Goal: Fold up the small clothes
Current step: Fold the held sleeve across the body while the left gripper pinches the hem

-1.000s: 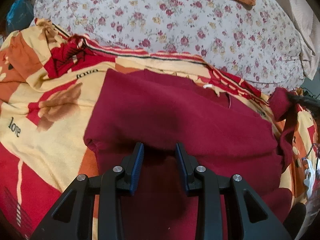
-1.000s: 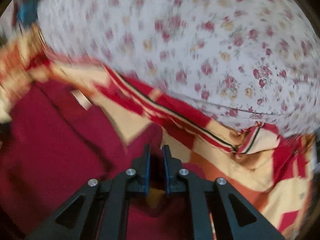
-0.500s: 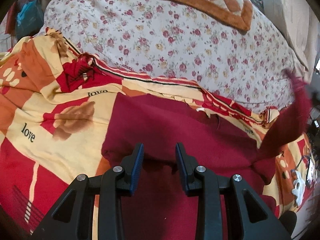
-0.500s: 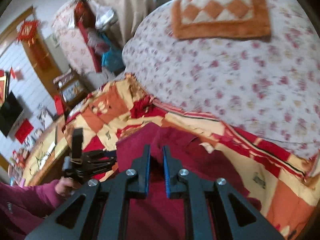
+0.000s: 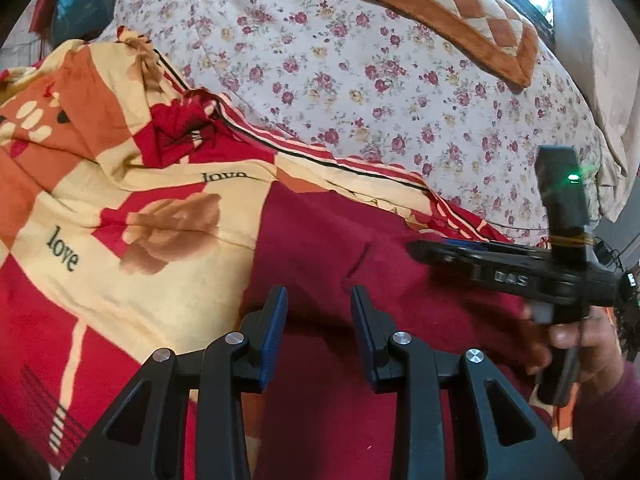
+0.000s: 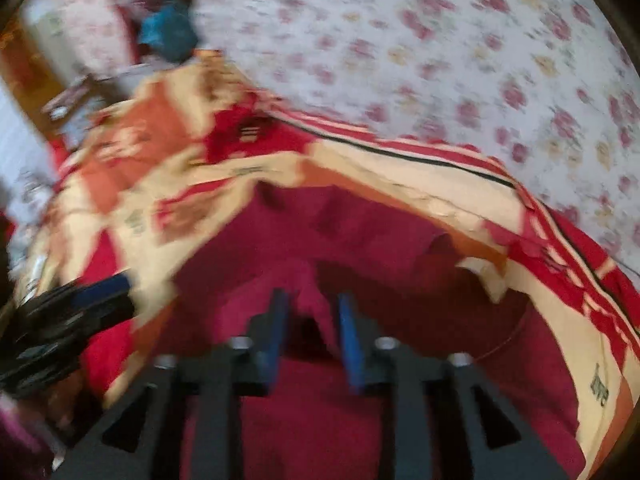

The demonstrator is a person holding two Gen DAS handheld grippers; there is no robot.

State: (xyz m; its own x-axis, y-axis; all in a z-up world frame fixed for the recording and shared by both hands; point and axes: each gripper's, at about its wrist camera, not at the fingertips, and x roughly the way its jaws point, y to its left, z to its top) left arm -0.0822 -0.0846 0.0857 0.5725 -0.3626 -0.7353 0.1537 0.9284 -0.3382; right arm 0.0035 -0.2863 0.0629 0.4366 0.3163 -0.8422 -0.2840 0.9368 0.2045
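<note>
Right gripper (image 6: 310,320): jaws opening. A strip of maroon cloth lies between the blue pads; the view is blurred, but the pads appear to stand clear of it. Half a second ago these jaws were nearly closed and raised high over the bed. They are now low over the maroon garment (image 5: 340,232).

Left gripper (image 5: 319,320): jaws apart, gap unchanged over the last second. No cloth is visibly pressed between the pads. The garment surface, with a shallow crease, lies directly under the tips. This gripper has drawn back a little, so more of the bed shows beyond it.

Position of the garment: under and ahead of both grippers, spread on the red, orange and cream blanket (image 5: 180,300) printed with "love". The blanket borders it to the left of the left gripper and beyond it. Further beyond lies the floral quilt (image 5: 360,80), with a checked orange cushion (image 5: 452,12) at its far side.

Change noted: a second ago a sleeve stuck out at the right edge of the garment; half a second ago it was lifted in the air. That sleeve no longer stands out. The right gripper, held by the person's hand (image 5: 572,340), reaches in from the right over the body of the garment.

Meaning for the task: the right sleeve fold appears laid and is being released. Judged remaining: fold the left side in, then fold the length.
</note>
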